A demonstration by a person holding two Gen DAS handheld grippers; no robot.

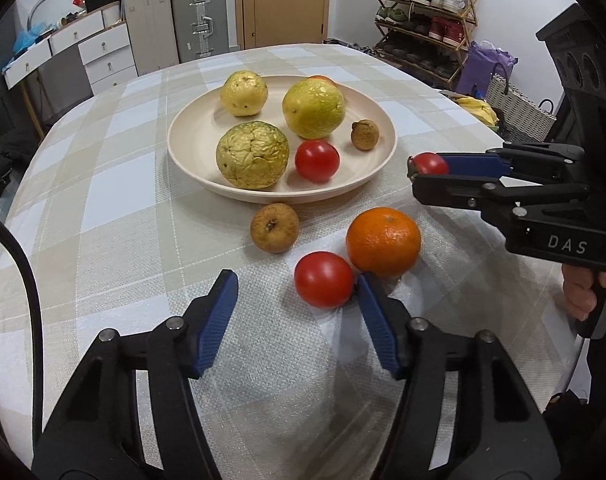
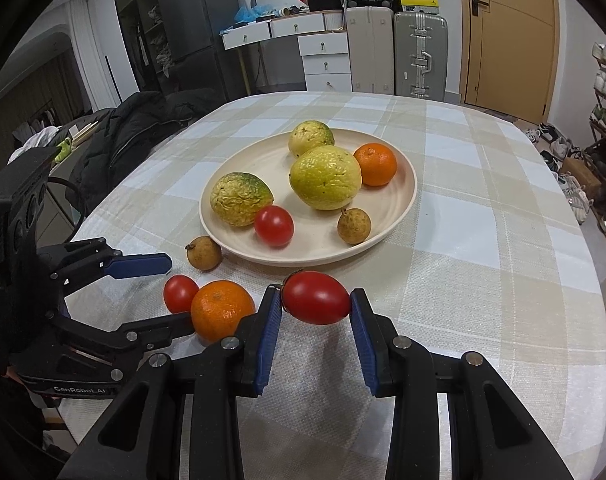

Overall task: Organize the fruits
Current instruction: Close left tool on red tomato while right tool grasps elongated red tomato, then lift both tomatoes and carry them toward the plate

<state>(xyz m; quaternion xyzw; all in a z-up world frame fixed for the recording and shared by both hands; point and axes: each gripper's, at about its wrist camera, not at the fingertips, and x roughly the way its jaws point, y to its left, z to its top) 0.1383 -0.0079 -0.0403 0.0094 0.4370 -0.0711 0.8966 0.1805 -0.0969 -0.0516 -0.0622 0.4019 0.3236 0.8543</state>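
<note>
Counted: three tomatoes, two oranges, three guavas, two longans. On plate [image 2: 399, 216]: three guavas, one orange [image 2: 376, 164], one tomato [image 2: 274, 226], one longan [image 2: 354, 226]. Right gripper [image 2: 315, 308] clamped on tomato [image 2: 316, 298] near plate; left gripper [image 1: 295, 298] spread wide beside tabletop tomato [image 1: 324, 279].

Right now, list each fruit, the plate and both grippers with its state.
Right gripper: shut on held tomato.
Left gripper: open.
Loose tomato: on cloth.
Loose orange: on cloth.
Brown fruit: beside plate.
Plate: holds six fruits.
</note>
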